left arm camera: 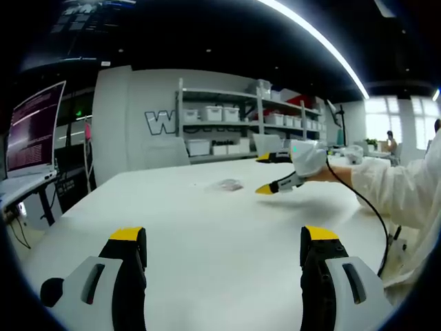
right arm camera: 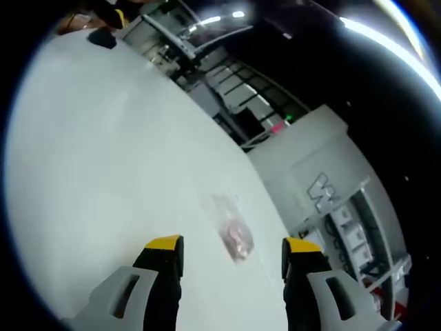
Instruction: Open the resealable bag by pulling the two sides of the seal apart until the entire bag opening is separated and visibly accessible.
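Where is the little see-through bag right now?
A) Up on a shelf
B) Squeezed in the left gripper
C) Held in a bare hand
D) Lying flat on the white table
D: the bag lies flat on the white table, just ahead of the open right gripper, and nothing is touching it.

My left tongs (left arm camera: pixel 224 255) are black with yellow tips and grey housings, and my right tongs (right arm camera: pixel 233 256) match. The tabletop (left arm camera: pixel 207 221) is plain white. The bag (right arm camera: pixel 232 227) is clear with something pinkish inside. My sleeve (left arm camera: pixel 400 183) is white.
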`<state>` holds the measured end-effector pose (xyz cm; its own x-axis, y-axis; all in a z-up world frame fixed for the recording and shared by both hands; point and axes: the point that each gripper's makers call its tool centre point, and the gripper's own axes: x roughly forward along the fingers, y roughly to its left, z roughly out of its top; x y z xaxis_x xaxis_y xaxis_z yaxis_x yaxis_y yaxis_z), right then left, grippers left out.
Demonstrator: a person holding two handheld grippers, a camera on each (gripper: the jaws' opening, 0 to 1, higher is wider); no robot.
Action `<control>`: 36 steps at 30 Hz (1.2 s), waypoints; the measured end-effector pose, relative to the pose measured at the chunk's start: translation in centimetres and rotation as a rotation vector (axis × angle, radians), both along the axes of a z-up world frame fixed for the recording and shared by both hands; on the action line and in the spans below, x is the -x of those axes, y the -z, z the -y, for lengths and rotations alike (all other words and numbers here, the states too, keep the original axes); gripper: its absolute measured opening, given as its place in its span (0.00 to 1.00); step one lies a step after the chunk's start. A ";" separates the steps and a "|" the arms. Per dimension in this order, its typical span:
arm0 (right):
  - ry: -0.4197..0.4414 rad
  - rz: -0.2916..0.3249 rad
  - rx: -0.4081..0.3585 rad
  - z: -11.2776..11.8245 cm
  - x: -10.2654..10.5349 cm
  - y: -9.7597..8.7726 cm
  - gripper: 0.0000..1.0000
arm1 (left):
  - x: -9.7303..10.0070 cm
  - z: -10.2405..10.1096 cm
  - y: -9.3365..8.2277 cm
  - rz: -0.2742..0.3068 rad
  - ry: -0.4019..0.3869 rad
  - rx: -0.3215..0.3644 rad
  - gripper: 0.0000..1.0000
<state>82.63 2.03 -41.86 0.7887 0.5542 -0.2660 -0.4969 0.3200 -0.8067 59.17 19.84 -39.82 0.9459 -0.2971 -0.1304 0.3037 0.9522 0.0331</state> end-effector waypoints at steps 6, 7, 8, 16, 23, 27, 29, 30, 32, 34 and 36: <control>0.005 -0.010 -0.005 -0.2 0.4 0.1 0.56 | -0.1 0.2 -0.1 0.002 0.006 0.002 0.92; 0.007 -0.011 -0.005 -0.2 0.3 0.1 0.56 | -0.1 0.3 -0.1 0.002 0.007 0.001 0.92; 0.008 -0.013 -0.007 -0.2 0.2 0.1 0.55 | 0.0 0.3 -0.1 0.002 0.009 0.001 0.92; 0.006 -0.022 -0.001 -1.0 0.3 0.5 0.52 | -0.1 0.0 0.1 0.000 0.009 0.006 0.92; 0.002 -0.019 0.000 -1.3 0.5 0.7 0.52 | -0.1 -0.3 0.0 -0.001 0.004 0.004 0.92; 0.000 -0.021 -0.001 -1.2 0.0 0.6 0.52 | 0.0 -0.2 -0.1 -0.001 0.004 0.003 0.92; 0.001 -0.020 -0.001 -1.2 -0.1 0.6 0.52 | 0.0 -0.1 -0.1 -0.001 0.005 0.001 0.92; 0.001 -0.020 -0.001 -1.1 -0.1 0.6 0.52 | 0.0 0.0 -0.1 -0.001 0.006 0.001 0.92; 0.000 -0.021 -0.005 -1.1 -0.5 0.5 0.53 | 0.0 0.1 -0.1 -0.002 0.007 0.000 0.92; -0.001 -0.020 -0.006 -1.0 -0.9 0.4 0.53 | 0.0 0.2 -0.2 -0.001 0.008 -0.001 0.92; 0.001 -0.021 -0.006 -1.0 -1.4 0.3 0.53 | 0.0 0.2 -0.3 0.001 0.009 -0.001 0.92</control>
